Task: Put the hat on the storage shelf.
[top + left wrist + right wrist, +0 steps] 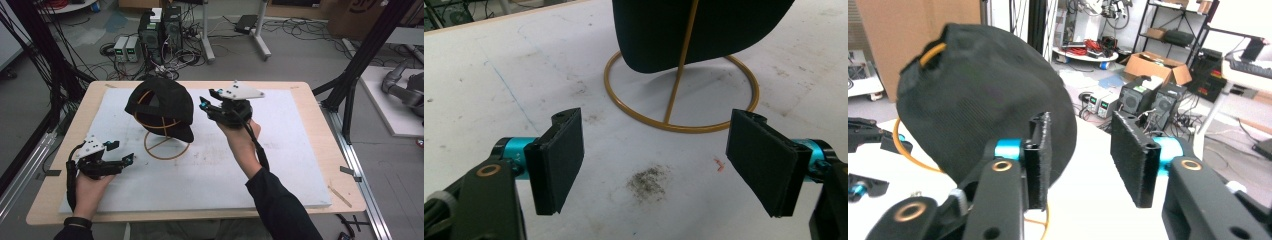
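The bench [320,165] carries a white mat [280,150]. Mid-far on it, a black cap [161,105] sits on a gold wire stand [166,145]. The right gripper [206,100] hovers just right of the cap, jaws open and empty. The left gripper [121,152], near left, points at the stand's ring, jaws wide apart, empty.

Cap [161,102]: black, fine ribbed weave visible in right gripper view. Stand [166,146]: gold-yellow wire. Mat [280,165]: white, grey smudges, faint blue line, small red mark. Worktop [45,200]: pale wood edge. Left gripper [121,153]: black, cyan joints, copper rings, grey plate. Right gripper [210,98]: same black, cyan accents, grey plate. Sleeve [282,207]: black. Floor [300,55]: grey.
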